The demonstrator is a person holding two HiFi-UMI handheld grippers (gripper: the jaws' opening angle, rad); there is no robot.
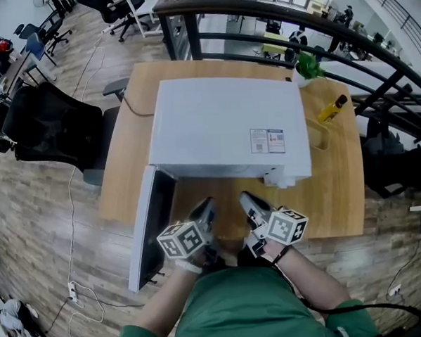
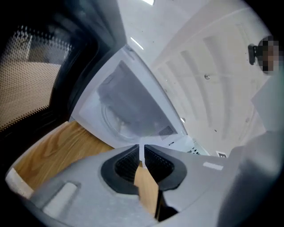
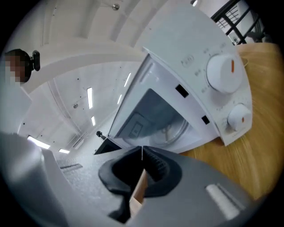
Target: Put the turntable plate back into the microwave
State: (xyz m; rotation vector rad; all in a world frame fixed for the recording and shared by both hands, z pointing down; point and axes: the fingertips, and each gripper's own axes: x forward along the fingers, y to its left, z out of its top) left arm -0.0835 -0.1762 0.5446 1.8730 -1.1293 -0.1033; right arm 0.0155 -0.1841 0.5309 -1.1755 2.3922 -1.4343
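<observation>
Table [image 1: 338,193]: wood, under everything.
Microwave [image 1: 229,128]: white, mid-table; opening faces near side; knobs [image 3: 224,73] on right.
Door [image 1: 149,227]: swung open to left, reaching near edge.
Plate [image 3: 174,129]: clear disc, looks already inside microwave, lying flat on its floor, face up; round, so no long axis; whether properly seated, can't tell.
Handling: prob. glass, so stiff, heavyish, slick, breakable; best taken by rim at opposite sides, kept level.
L gripper [image 2: 142,153]: near side of opening; fingers [image 2: 128,162] together bar a hairline slit, nothing between.
R gripper [image 3: 142,155]: just right of L; pads closed, empty.
</observation>
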